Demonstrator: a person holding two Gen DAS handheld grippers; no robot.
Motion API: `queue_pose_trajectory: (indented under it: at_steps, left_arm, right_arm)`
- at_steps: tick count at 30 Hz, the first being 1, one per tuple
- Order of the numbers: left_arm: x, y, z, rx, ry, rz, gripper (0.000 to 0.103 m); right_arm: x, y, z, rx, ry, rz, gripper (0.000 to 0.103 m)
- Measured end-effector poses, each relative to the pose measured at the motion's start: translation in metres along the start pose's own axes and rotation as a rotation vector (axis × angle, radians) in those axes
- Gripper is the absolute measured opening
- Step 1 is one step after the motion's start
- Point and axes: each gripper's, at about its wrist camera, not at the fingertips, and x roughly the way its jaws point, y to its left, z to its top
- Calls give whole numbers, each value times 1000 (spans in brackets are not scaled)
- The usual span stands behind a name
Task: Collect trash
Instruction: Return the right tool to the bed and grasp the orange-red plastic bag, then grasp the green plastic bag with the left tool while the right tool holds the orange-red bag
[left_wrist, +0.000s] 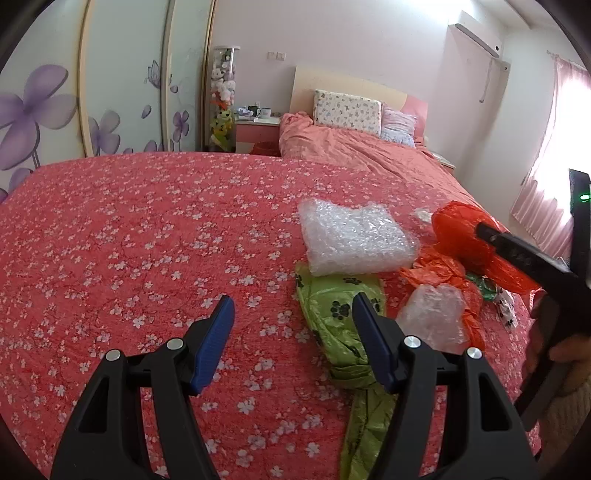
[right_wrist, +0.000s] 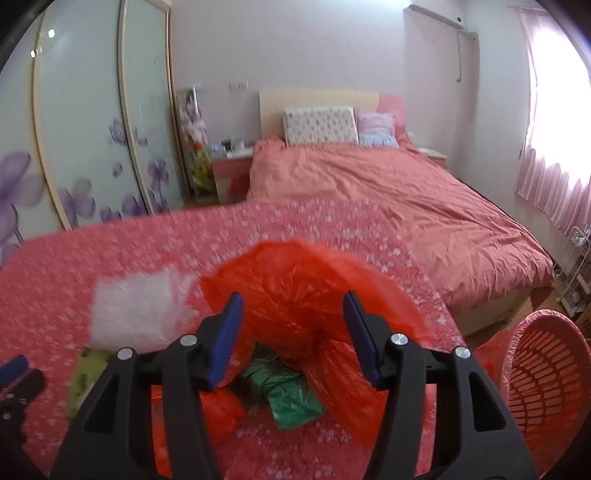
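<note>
Plainly, the left gripper (left_wrist: 293, 323) hangs with its jaws apart and nothing between them, above the flowered cloth, with the green paw-print bag (left_wrist: 341, 325) under its right finger and the bubble wrap (left_wrist: 354, 238) just beyond. Closing as it stands would pinch cloth or only clip the bag's edge. To the right, the right gripper (right_wrist: 293, 325) seems to hold an orange plastic bag (right_wrist: 295, 284) between half-open jaws, though the pads' contact is unclear. A loose hold could drop it short of the pink basket (right_wrist: 546, 369) to the right.
</note>
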Motion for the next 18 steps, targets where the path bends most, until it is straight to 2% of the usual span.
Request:
queue_pose_trajectory:
  at_steps: [1, 3, 4, 5, 9, 14, 18]
  left_arm:
    - [0, 1, 0, -3, 3, -3, 66]
    - [2, 3, -1, -8, 9, -12, 66]
    - [4, 3, -2, -8, 13, -14, 66]
    - [4, 3, -2, -8, 15, -17, 66]
    - [5, 1, -5, -3, 25, -31, 66]
    - [4, -8, -9, 10, 39, -59, 66]
    - [8, -20, -14, 23, 67, -85, 65]
  right_arm:
    - [5, 1, -2, -7, 15, -8, 55]
    - [15, 1, -6, -26, 50, -27, 35]
    - [18, 3, -8, -38, 63, -37, 17]
    - [21, 3, -8, -42, 71, -34, 10]
    - [11, -1, -9, -24, 41, -14, 6]
    - [-29, -16, -3, 34, -53, 19, 5]
    - [-55, -26, -3, 43, -93, 26, 5]
